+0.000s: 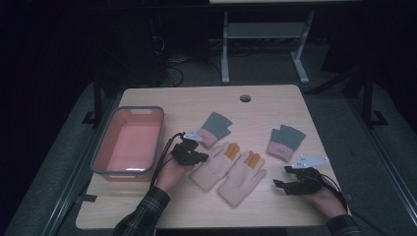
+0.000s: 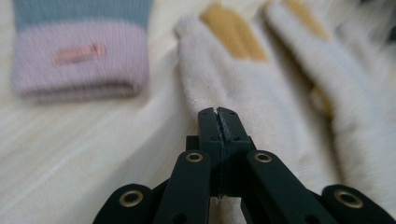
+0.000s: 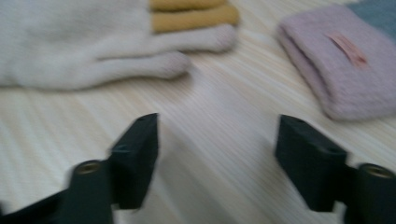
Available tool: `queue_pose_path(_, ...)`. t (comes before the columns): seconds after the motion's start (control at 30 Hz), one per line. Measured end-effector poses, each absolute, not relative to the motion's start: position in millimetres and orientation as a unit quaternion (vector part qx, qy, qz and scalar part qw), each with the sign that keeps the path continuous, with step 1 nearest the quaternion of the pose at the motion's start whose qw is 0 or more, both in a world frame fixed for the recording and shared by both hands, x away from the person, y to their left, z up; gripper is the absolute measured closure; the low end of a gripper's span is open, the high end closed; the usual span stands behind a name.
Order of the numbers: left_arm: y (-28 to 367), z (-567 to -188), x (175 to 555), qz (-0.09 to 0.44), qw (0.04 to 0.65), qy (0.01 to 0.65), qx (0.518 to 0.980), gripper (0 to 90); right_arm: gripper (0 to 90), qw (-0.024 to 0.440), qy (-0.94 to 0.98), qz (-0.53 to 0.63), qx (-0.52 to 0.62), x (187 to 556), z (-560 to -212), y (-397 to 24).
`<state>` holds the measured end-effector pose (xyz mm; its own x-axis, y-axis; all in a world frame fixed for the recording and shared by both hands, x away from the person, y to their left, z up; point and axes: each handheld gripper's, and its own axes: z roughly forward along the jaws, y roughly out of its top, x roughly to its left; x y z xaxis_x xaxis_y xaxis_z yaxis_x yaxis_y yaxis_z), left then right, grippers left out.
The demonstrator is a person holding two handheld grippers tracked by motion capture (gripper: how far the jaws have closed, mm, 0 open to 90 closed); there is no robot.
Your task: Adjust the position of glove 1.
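high view looking forward and down over the whole table [image 1: 275,103], both gripper views low and close along the tabletop, sharing the cream gloves [image 1: 231,169] [image 2: 261,88] [image 3: 93,42].

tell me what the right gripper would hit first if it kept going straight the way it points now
Probably bare table: the right gripper stands open with only wood between its jaws. Farther along, the line seems to pass between the cream glove's fingertips and the pink cuff, though depth is hard to judge.
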<state>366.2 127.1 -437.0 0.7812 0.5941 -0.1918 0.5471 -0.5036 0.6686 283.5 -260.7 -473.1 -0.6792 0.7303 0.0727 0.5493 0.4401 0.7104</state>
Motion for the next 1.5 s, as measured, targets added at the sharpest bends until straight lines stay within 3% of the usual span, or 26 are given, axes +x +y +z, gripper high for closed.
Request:
queue_pose_path(0.2, 127.6, -423.3, 365.0, 0.031, 0.402, 0.322, 0.857, 89.5, 70.3, 0.081, 0.848, 0.386, 0.353, 278.9, -463.3, -246.9)
queue_pose_path(0.27, 125.2, -419.6, 364.0, 0.034, 0.408, 0.318, 0.855, 89.5, 78.6, 0.071, 0.856, 0.384, 0.339, 276.7, -463.3, -239.0)
queue_pose_path(0.4, 121.0, -412.6, 360.5, 0.033, 0.425, 0.311, 0.85, 89.5, 87.3, 0.052, 0.865, 0.383, 0.321, 274.7, -463.2, -224.8)
queue_pose_path(1.5, 110.2, -384.1, 346.0, 0.057, 0.459, 0.27, 0.844, 89.5, 89.9, 0.037, 0.878, 0.375, 0.295, 288.6, -470.1, -167.3)
